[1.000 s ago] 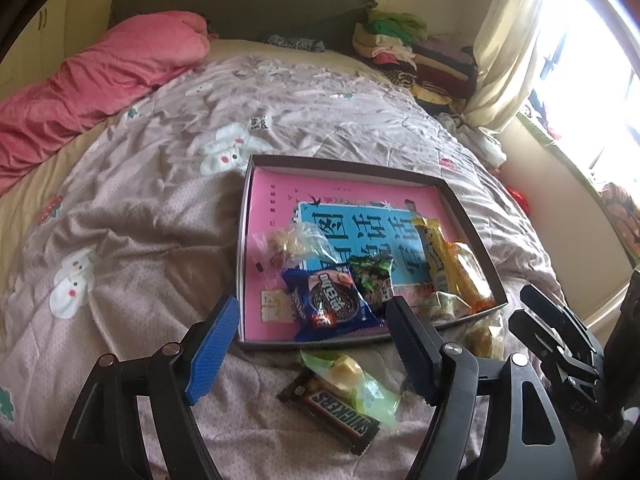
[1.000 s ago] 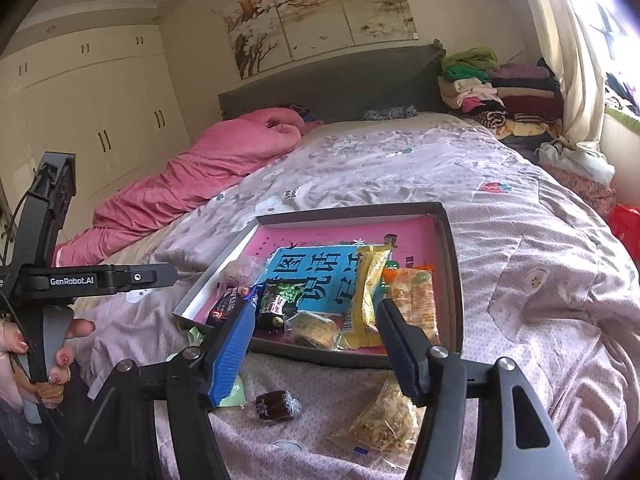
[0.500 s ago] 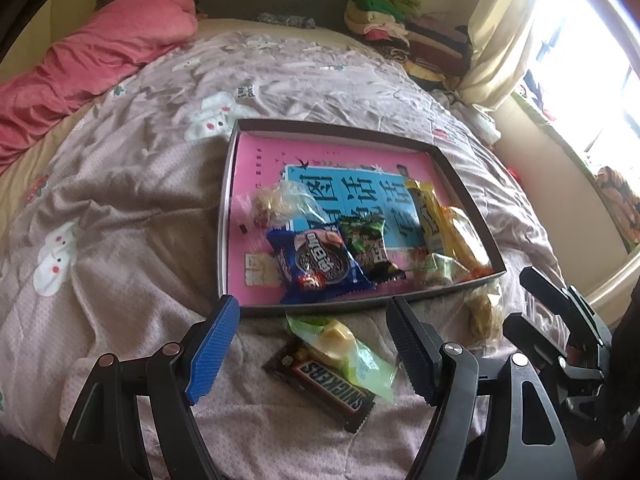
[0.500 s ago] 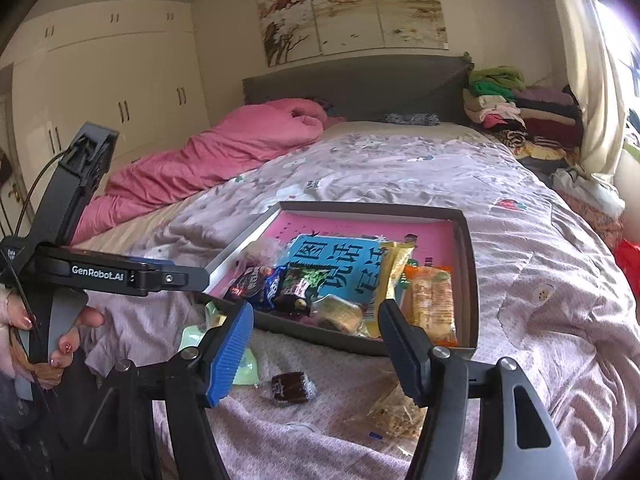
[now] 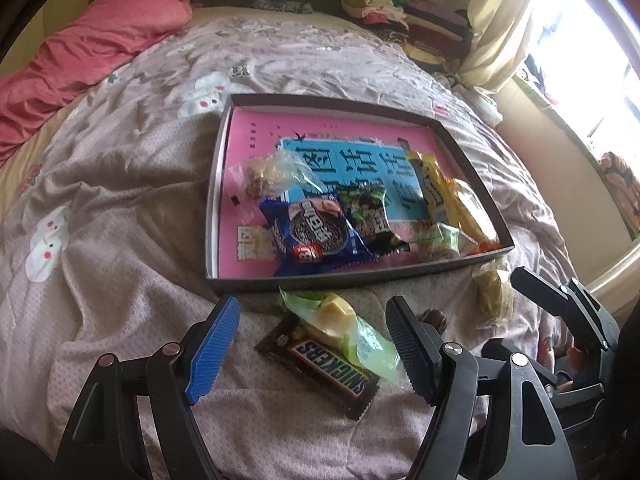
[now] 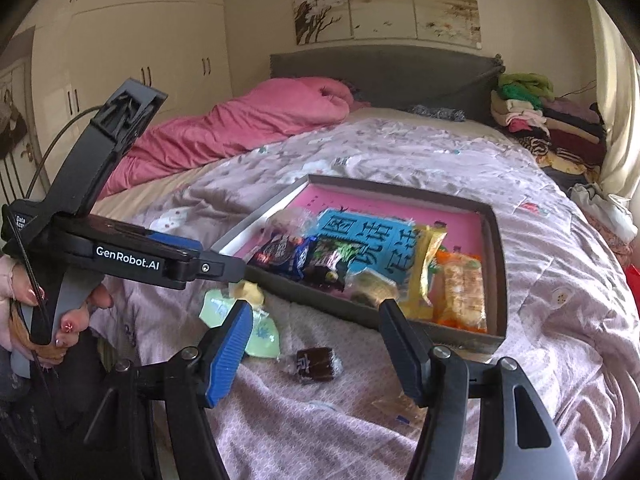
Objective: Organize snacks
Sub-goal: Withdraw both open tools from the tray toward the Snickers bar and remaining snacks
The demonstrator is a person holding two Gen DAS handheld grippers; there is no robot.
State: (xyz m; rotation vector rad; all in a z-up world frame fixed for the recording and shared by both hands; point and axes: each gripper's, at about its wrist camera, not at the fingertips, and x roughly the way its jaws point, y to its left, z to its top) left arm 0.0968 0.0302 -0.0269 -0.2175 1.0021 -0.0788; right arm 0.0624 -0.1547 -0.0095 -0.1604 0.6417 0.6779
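the left gripper [image 5: 312,344] hovers, fingers apart and empty, over the brown snickers bar [image 5: 332,364] beside the shallow pink-lined box [image 5: 216,208]; next it must descend and clamp. the right gripper [image 6: 316,344] gapes empty too.

Legible markings:

- Brown chocolate bar wrapper [image 5: 320,364], lying on the bedspread: "SNICKERS" in white-and-blue lettering.
- Blue biscuit packet [image 5: 316,236] in the tray [image 5: 218,184]: "OREO", printed upside down from the left wrist view, with a red corner tag bearing a number too distorted to read.
- Blue panel [image 5: 360,168] on the tray's pink floor: large Chinese characters, partly covered by snacks.
- Black body of the left claw device [image 6: 132,258], seen from the right wrist view: "GenRobot.AI" in white.
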